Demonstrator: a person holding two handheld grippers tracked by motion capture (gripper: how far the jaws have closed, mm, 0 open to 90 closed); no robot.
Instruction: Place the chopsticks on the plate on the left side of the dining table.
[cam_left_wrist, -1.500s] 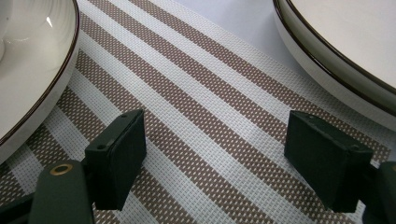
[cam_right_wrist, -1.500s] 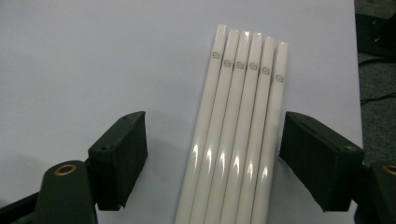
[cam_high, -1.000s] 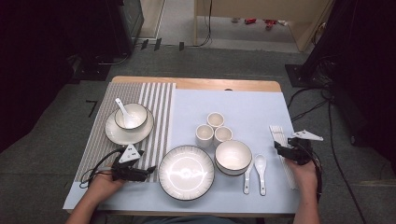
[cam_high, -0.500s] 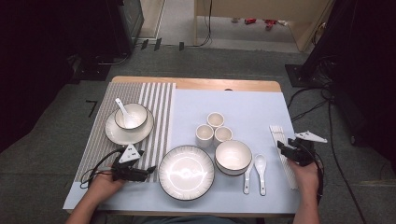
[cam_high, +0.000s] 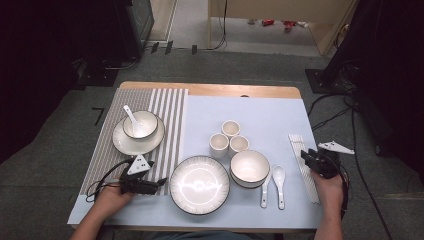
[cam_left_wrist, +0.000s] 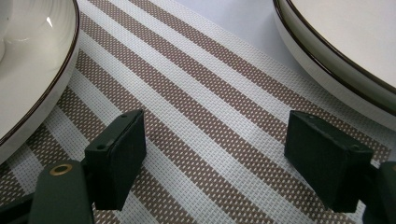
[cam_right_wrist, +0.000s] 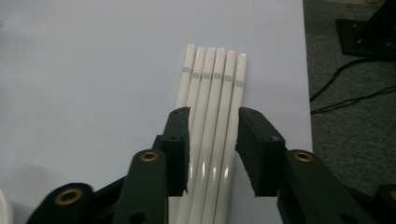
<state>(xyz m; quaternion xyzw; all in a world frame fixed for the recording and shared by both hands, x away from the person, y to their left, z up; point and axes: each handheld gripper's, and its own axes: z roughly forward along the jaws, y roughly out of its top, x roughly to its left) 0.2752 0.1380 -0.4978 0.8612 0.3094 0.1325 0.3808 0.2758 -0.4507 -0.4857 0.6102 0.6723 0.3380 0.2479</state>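
Note:
Several white chopsticks lie side by side at the right edge of the pale blue mat. My right gripper sits over them. In the right gripper view the chopsticks run between the jaws of the right gripper, which have just been closing. The leftmost stick passes under the left jaw, and I see no squeeze on the bundle. My left gripper rests open on the striped mat. In the left gripper view, the left gripper has nothing but bare weave between its jaws.
A large plate lies at the front centre, with a bowl to its right and two white spoons beside that. Three small cups stand mid-table. A bowl with a spoon sits on a saucer at the left.
The right gripper has settled slightly lower over the chopsticks. The left hand and the tableware have kept still.

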